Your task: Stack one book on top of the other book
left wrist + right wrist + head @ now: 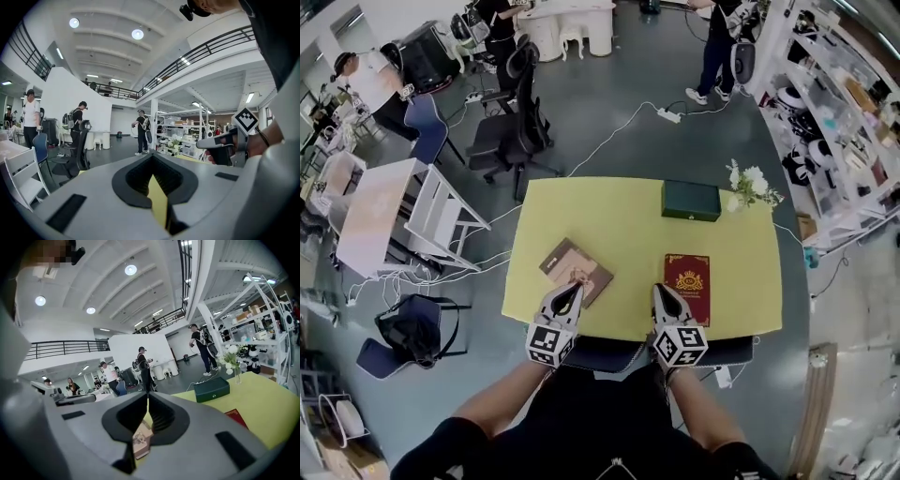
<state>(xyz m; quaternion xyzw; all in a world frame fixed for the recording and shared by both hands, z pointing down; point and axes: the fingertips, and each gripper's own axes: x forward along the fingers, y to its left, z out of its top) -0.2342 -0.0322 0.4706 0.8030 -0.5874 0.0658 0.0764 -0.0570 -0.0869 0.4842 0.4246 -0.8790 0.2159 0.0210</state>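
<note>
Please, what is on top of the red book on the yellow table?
Nothing lies on the red book; its gold-printed cover is bare. The right gripper is near its left edge. The table under it is covered.

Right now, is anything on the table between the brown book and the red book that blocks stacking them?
Nothing visible. Only bare yellow table lies between the brown book and the red book. The green box and the flowers stand at the far edge, off that path.
</note>
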